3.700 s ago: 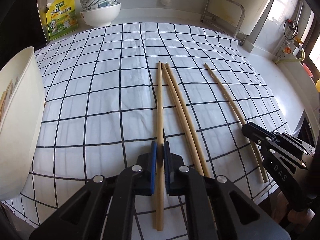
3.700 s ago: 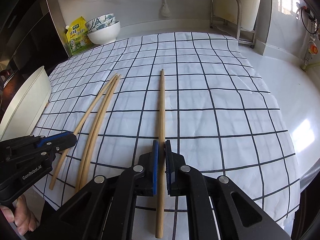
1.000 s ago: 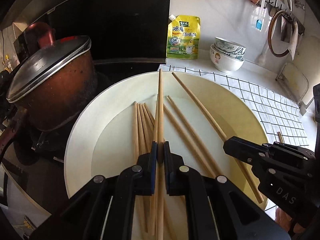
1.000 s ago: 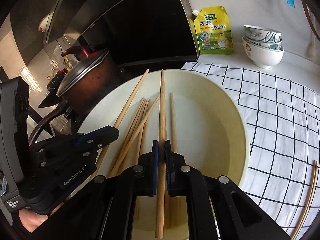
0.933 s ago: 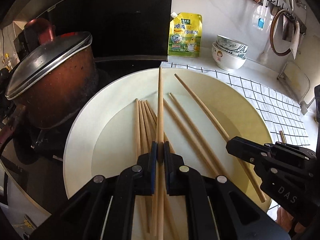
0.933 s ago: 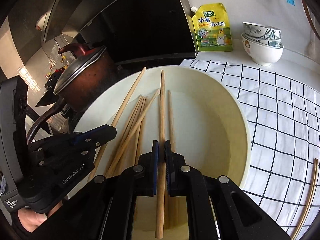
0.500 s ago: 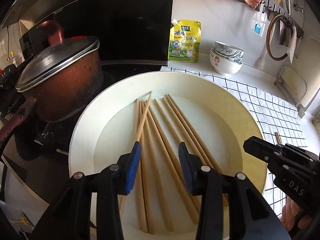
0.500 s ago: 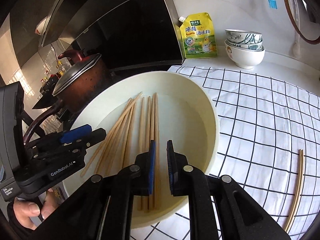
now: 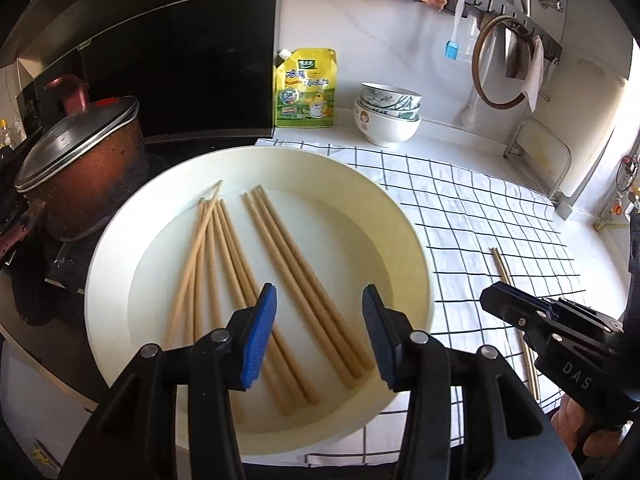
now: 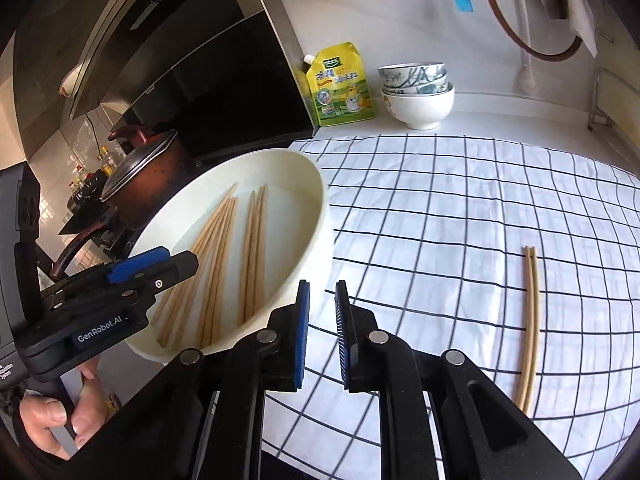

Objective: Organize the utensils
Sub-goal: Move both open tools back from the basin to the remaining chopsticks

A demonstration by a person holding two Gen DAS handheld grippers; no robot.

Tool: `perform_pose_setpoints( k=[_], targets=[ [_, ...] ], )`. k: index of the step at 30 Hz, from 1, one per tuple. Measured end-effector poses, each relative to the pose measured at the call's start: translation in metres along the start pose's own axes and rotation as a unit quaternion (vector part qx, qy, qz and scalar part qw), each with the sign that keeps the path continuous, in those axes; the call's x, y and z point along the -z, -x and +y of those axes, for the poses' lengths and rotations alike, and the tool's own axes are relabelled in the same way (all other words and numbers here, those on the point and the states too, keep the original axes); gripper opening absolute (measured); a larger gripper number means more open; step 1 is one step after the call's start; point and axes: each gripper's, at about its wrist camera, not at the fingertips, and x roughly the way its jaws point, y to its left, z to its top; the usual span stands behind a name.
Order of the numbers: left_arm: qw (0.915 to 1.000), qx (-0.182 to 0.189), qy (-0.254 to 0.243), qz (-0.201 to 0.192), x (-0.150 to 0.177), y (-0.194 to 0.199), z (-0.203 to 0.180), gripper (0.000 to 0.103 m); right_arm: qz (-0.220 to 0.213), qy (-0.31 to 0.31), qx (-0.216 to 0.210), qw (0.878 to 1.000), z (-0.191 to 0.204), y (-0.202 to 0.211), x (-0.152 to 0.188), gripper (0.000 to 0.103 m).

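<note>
Several wooden chopsticks (image 9: pixel 280 264) lie in two bundles inside the wide cream bowl (image 9: pixel 400 216). In the left wrist view my left gripper (image 9: pixel 318 320) hovers over the bowl's near side. Its jaws are opening, with nothing between the blue pads. In the right wrist view my right gripper (image 10: pixel 322 320) hangs over the bowl's right rim (image 10: pixel 320 200) and the cloth, open by a narrow gap and empty. The bowl's chopsticks (image 10: pixel 224 256) lie left of it. A pair of chopsticks (image 10: pixel 531 320) rests on the checked cloth to the right. The left gripper (image 10: pixel 180 262) shows at the left edge, the right gripper (image 9: pixel 492 298) at the right.
A lidded brown pot (image 9: pixel 80 168) stands left of the bowl on the dark stove. A yellow seasoning pouch (image 9: pixel 306 88) and stacked bowls (image 9: pixel 386 116) sit at the back wall. The checked cloth (image 10: pixel 460 220) covers the counter. A hand (image 10: pixel 52 420) holds the left gripper.
Both grippers let go of their chopsticks, which now lie in the bowl. Both jaws opened, the left much wider. Both pulled back from the bowl, the right swinging toward the cloth.
</note>
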Motion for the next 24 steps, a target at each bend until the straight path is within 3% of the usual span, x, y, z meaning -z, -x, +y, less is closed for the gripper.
perform_pose_setpoints(
  k=[15,24],
  targets=[
    [0.9927,0.097,-0.069,0.02,0.01,-0.009,-0.119,0.045,-0.027,-0.08,0.086,0.993,-0.1,0.065,0.04,0.015],
    [0.9889,0.111,-0.087,0.046,0.027,-0.027,-0.166,0.045,-0.032,-0.099,0.106,0.989,-0.132,0.081,0.06,0.019]
  ],
)
